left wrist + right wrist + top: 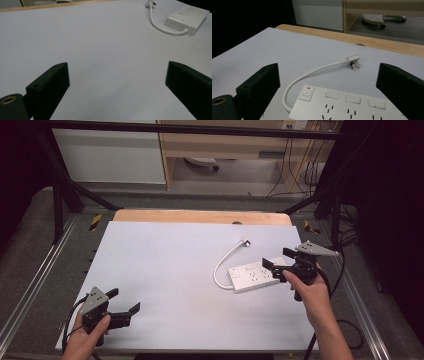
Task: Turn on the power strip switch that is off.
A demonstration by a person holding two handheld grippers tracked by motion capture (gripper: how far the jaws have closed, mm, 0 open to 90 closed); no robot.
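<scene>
While the right gripper (276,260) hangs over the near right end of the power strip (254,277) in the high view, its jaws stand wide apart and hold nothing. The strip lies flat on the right part of the counter (170,270), its white cord (223,262) looping left and then running to a plug (245,241) farther back. The left gripper (123,301) sits well apart at the near left corner, jaws spread and empty. A likely slip here: closing across the broad flat body could make the strip skid or tip, since it looks smooth and nothing braces it.

In the left gripper view, both jaws are far apart over bare counter, with the power strip (187,20) and its cord (162,26) at the far right. From there this gripper gives no help if the strip slides.

In the right gripper view, the wide-open jaws frame the power strip (347,105), with its switch (306,93) towards the left and the sockets towards the right. The cord (312,72) curves off to the plug (352,60). A jaw coming down on the switch could press it, and lifting the strip by one end would probably drag the plug across the counter and let the loose cord swing.
</scene>
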